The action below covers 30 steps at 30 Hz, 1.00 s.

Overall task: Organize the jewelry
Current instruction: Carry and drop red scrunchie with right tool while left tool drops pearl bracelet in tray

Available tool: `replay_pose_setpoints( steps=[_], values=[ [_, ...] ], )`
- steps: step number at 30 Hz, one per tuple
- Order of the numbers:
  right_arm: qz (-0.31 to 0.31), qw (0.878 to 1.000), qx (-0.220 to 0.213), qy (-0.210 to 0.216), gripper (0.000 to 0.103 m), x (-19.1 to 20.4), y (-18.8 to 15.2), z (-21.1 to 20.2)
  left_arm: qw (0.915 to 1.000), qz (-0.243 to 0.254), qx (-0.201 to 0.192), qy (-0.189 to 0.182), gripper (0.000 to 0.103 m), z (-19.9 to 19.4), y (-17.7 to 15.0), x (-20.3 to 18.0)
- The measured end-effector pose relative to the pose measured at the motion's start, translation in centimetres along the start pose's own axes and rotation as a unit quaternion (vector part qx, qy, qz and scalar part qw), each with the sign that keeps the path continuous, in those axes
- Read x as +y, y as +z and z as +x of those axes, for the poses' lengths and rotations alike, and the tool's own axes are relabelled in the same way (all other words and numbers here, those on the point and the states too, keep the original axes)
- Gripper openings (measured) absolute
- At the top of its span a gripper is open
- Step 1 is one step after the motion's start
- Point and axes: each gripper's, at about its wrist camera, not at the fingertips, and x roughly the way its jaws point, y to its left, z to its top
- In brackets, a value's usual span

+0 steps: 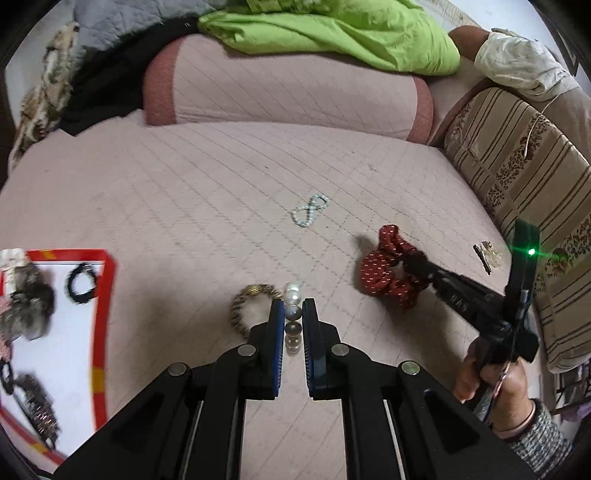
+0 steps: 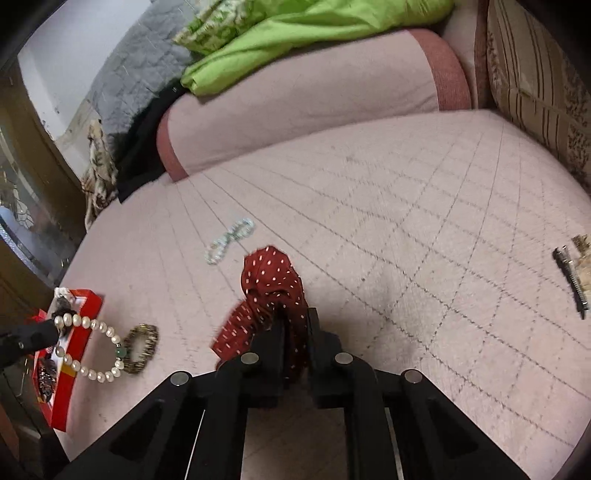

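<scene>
Glossy pearl bracelet (image 1: 293, 295), matt dotted cloth scrunchie (image 2: 273, 291), quilted cloth bedcover (image 1: 221, 177), glossy red-rimmed tray (image 1: 105, 295)

Left claw (image 1: 293, 317) pinches a pearl bracelet (image 1: 292, 321) above the pink quilt (image 1: 184, 192).

I see a white pearl bracelet (image 2: 90, 347) hanging as a loop from my left gripper (image 1: 293, 314), a red white-dotted scrunchie (image 2: 271, 295) pinched in my right gripper (image 2: 297, 317), a pale green bead bracelet (image 1: 309, 210) lying twisted into a figure 8, and a red-rimmed tray (image 1: 105, 295).

A home living room — quilted sofa (image 1: 229, 177), bolster cushion (image 1: 288, 85), strewn clothes (image 1: 343, 33).
</scene>
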Motion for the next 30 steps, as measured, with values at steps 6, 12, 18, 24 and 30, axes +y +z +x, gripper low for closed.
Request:
replay_pose_setpoints(
  steps=[6, 12, 18, 24, 30],
  values=[
    [-0.006, 1.000, -0.019, 0.012, 0.010, 2.0, -0.9, -2.7, 0.9983, 0.004, -0.045, 0.036, 0.009, -4.5, -1.8, 1.4],
    [-0.045, 0.998, -0.032, 0.026, 0.010, 6.0, -1.9, -5.4, 0.9955, -0.016, -0.064, 0.069, 0.009, -7.4, -3.5, 4.3],
    [-0.070, 0.995, -0.026, 0.059, 0.010, 10.6, -2.5, -6.6, 0.9904, -0.064, -0.078, 0.095, 0.009, -9.8, -4.8, 9.1],
    [-0.098, 0.990, 0.003, 0.099, 0.010, 16.1, -2.6, -5.9, 0.9838, -0.112, -0.078, 0.116, 0.009, -10.5, -6.3, 14.1],
    [-0.136, 0.981, 0.033, 0.133, 0.010, 22.6, -3.3, -4.5, 0.9808, -0.167, -0.057, 0.083, 0.009, -9.0, -8.3, 18.1]
  ],
)
